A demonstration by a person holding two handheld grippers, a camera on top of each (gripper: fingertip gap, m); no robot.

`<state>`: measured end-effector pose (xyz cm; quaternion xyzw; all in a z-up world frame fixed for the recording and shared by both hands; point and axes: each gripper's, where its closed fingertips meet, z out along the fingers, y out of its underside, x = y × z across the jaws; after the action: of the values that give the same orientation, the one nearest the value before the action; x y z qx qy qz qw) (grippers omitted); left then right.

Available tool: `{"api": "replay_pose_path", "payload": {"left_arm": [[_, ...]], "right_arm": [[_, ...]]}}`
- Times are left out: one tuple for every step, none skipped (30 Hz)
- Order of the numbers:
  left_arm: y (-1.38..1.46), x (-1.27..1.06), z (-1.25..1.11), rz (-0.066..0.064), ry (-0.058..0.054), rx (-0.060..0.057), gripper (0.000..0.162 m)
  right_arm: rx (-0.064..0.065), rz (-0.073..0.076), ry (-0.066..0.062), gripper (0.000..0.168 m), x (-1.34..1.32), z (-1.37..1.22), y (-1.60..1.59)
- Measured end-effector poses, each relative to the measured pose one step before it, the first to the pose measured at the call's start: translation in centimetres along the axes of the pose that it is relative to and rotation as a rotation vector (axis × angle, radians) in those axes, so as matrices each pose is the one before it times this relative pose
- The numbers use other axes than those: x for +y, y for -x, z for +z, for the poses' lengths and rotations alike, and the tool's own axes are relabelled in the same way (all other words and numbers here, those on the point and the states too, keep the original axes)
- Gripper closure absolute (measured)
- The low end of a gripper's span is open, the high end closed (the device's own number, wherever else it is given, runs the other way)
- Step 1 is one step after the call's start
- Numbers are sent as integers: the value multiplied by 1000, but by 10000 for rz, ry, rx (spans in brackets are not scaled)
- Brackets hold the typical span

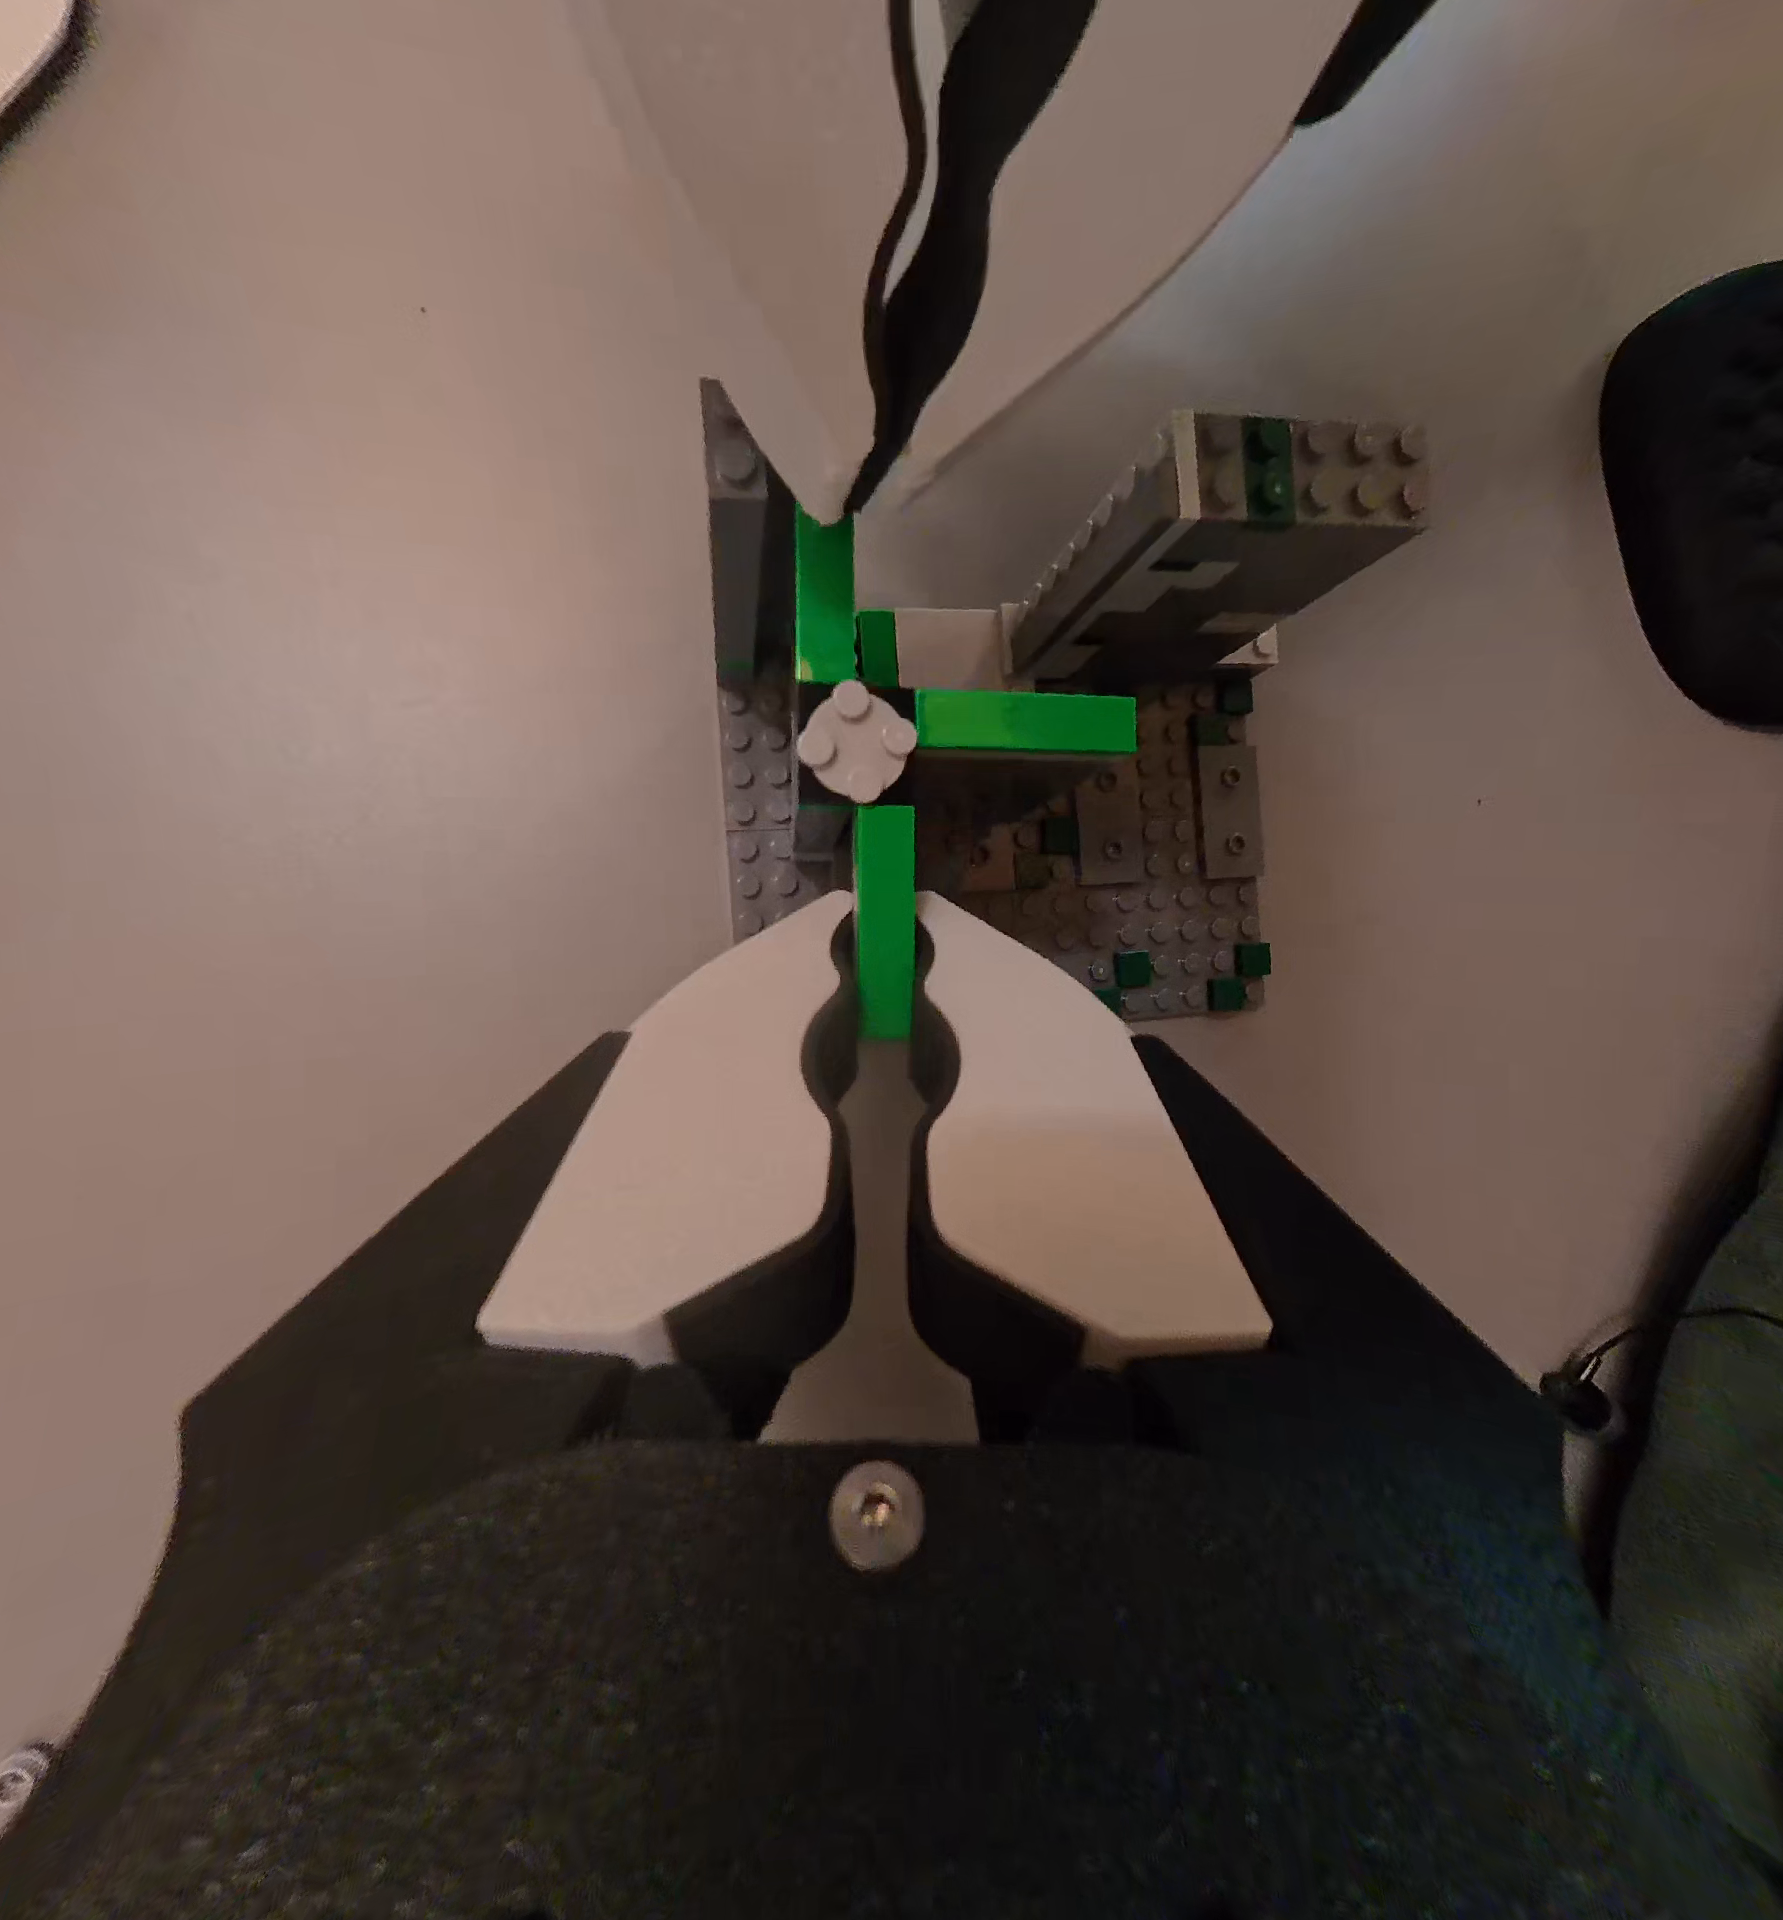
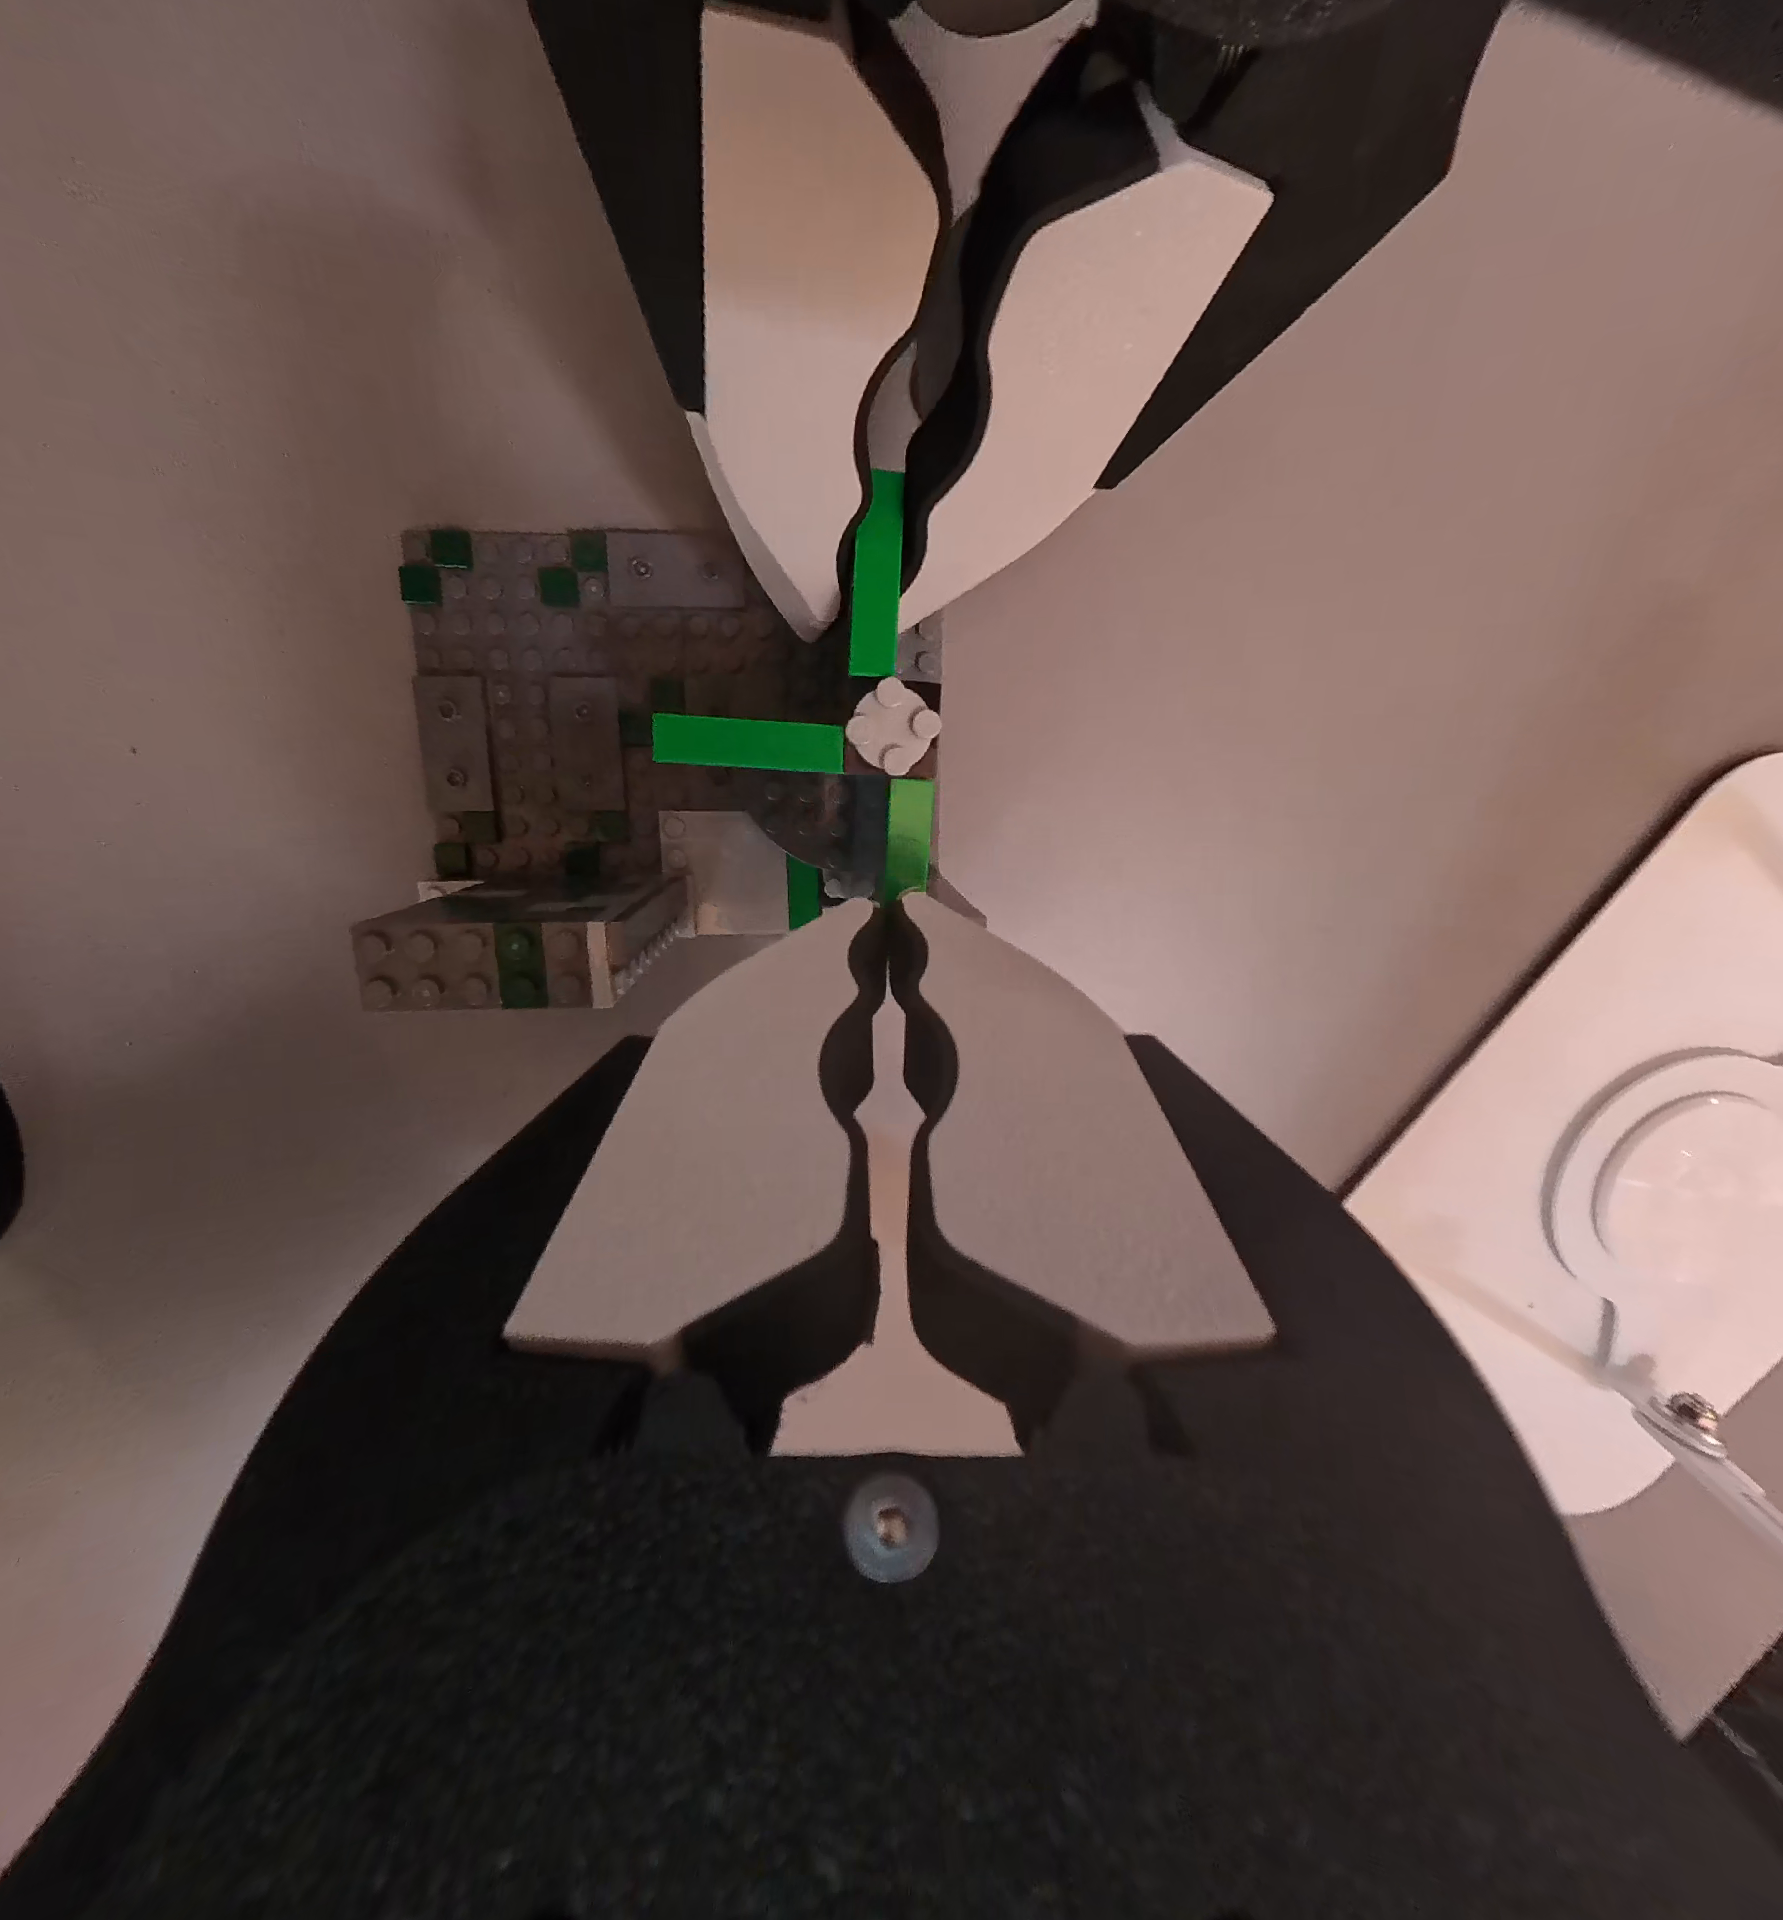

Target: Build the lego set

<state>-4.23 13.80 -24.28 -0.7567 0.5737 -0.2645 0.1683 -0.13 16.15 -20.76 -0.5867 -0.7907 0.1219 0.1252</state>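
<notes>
Pale table (image 1: pixel 347 727) carries the lego build: a grey studded baseplate (image 1: pixel 1167 914) with dark green single tiles scattered on it and a grey brick wall section (image 1: pixel 1282 520) at one edge. Raised over the baseplate is a green three-bladed rotor with a round light-grey hub (image 1: pixel 856 740).

Left gripper (image 1: pixel 885 935): fingers clamped on the near green blade (image 1: pixel 887 914); the blade's end sits between the pads. Right gripper (image 2: pixel 885 914): fingers closed at the tip of the opposite green blade (image 2: pixel 908 842); the contact itself is hidden by the fingertips, so I cannot tell whether the blade is truly pinched. The third blade (image 2: pixel 747 743) is free.

Left wrist view: right gripper covers the far baseplate corner; a black textured pad (image 1: pixel 1739 499) is cut off at the right edge. Only the right wrist view shows a white moulded tray (image 2: pixel 1645 1091) beside the build, partly out of frame.
</notes>
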Motion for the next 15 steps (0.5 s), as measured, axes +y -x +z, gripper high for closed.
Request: {"api": "replay_pose_path", "payload": {"left_arm": [[5,-13,3,-7,10,-21,157],[13,-10,-1,-2,15,-18,157],[-25,-15,7,12,13,3,157],[19,-7,-2,17,1,-23,157],[12,-11,8,-6,-2,-14,157],[9,-15,-2,4,-1,-8,157],[13,4,1,13,15,-6,157],[-20,-7,8,35,29,2,157],[-32,5,7,47,40,1,157],[-49,-8,20,48,46,3,157],[-11,0,2,53,51,-23,157],[-38,6,17,40,35,-4,157],[-41,9,16,17,15,16,157],[4,14,2,10,1,5,157],[-1,-5,1,-3,-2,7,157]], "right_arm": [[-29,34,-45,168,14,10,-20],[6,22,-32,168,20,13,-25],[11,-10,-33,168,3,4,24],[31,-30,-27,168,8,10,4],[46,-16,-27,168,-1,3,-19],[28,7,-27,168,-8,19,-13],[26,14,-17,168,-13,19,-11],[4,6,-18,168,-22,10,31],[-21,34,-17,168,-15,21,43],[-50,46,-22,168,-41,22,73],[-26,19,-3,168,-39,27,46],[-14,-13,34,168,0,12,57],[-40,4,18,168,-2,6,89],[-28,27,-22,168,-18,2,39],[-19,40,-50,168,-5,4,-1]]}}
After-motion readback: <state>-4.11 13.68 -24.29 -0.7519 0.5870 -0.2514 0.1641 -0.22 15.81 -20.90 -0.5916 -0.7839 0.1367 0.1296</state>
